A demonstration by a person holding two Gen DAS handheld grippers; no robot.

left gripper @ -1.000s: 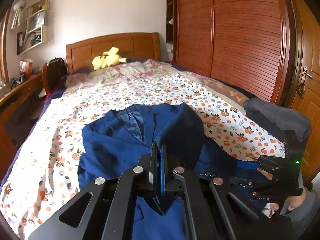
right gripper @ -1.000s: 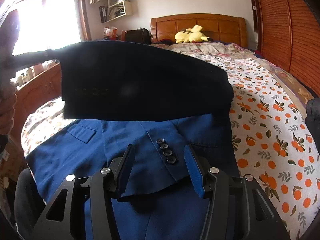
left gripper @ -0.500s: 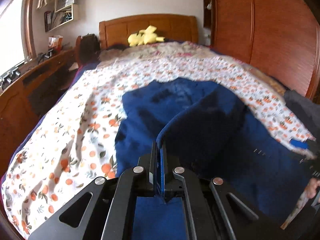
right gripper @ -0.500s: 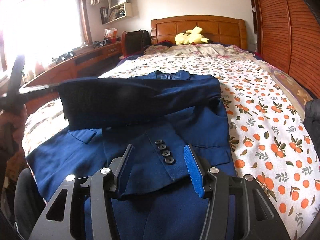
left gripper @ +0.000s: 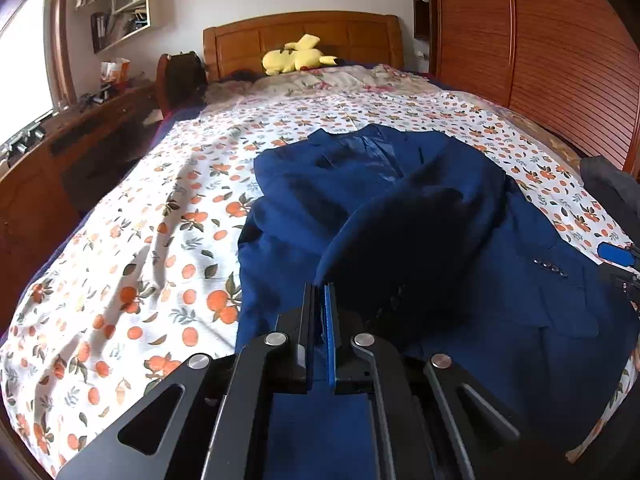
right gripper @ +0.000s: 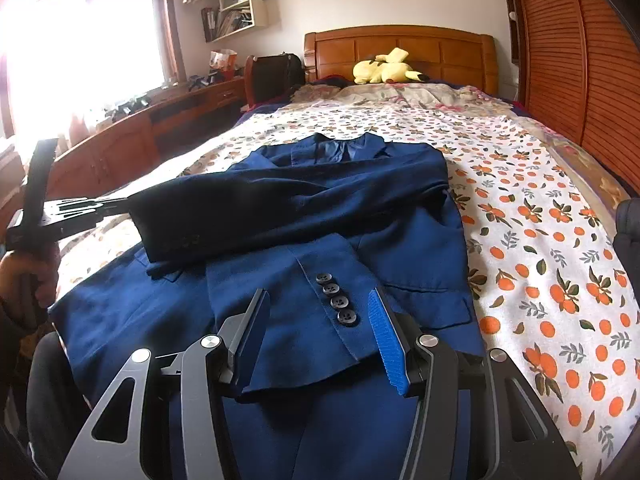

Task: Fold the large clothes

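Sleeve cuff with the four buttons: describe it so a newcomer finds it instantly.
On the orange-print bedspread lies a navy blue suit jacket. Near its bottom hem, one sleeve lies flat across the front. Its cuff carries four dark buttons in a row; the other sleeve's cuff is lifted off the jacket.

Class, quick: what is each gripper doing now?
Left gripper: jaws opening, jacket sleeve edge between them.
Right gripper: open, holding nothing.
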